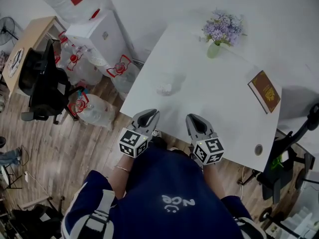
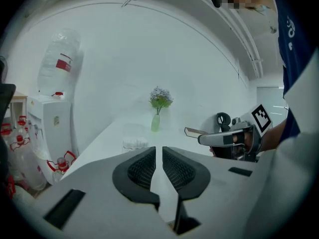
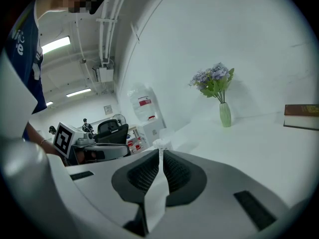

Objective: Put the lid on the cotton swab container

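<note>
The clear cotton swab container [image 1: 167,85] stands on the white table [image 1: 224,118], with white swabs at its bottom. I cannot pick out its lid as a separate thing. My left gripper [image 1: 149,113] and right gripper [image 1: 194,117] hover side by side over the table's near edge, well short of the container, both shut and empty. In the left gripper view the container [image 2: 134,138] lies ahead and slightly left of the shut left gripper [image 2: 158,149]. In the right gripper view the container [image 3: 161,144] peeks out just above the shut right gripper [image 3: 160,152].
A green vase of purple flowers [image 1: 215,44] stands at the table's far side and a brown book [image 1: 264,91] lies at the right. A small round disc [image 1: 258,149] sits near the front right corner. Water bottles [image 1: 92,108], a dispenser and a black chair [image 1: 45,83] stand left of the table.
</note>
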`<state>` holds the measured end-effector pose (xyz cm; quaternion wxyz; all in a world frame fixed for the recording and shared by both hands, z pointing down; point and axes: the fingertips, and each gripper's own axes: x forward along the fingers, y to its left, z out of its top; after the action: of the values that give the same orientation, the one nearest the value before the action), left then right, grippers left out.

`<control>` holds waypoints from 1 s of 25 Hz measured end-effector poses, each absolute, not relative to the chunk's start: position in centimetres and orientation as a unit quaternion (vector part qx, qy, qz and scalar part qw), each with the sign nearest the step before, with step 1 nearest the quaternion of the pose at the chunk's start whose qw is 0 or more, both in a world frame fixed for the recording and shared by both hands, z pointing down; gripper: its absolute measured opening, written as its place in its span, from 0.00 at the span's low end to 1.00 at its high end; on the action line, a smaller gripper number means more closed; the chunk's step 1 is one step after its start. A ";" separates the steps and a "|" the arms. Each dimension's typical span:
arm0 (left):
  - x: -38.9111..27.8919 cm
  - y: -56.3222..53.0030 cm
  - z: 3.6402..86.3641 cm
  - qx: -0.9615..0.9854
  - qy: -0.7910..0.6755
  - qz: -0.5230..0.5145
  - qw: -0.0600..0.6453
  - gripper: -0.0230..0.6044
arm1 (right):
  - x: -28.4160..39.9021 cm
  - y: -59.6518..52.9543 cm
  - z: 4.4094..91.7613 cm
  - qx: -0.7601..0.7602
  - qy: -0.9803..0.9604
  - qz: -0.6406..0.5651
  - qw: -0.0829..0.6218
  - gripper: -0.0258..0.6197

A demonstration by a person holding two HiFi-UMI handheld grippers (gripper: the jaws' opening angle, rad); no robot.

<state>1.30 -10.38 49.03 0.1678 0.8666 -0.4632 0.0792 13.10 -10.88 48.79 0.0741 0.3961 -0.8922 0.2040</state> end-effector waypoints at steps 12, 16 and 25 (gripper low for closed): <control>-1.1 -17.8 51.9 0.899 -0.374 0.129 0.187 0.53 | 10.9 -15.6 48.8 0.425 -0.879 0.205 0.071 0.13; -1.2 -19.4 54.0 0.911 -0.323 0.163 0.198 0.56 | 10.5 -16.6 49.2 0.444 -0.869 0.209 0.067 0.13; 0.0 -22.0 56.6 0.930 -0.241 0.215 0.175 0.56 | 10.0 -17.8 49.5 0.471 -0.854 0.205 0.082 0.13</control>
<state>-0.04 -22.04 56.55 0.1747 0.9300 -0.2414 0.2152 9.99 -17.78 49.45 0.0816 0.4706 -0.8542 0.2053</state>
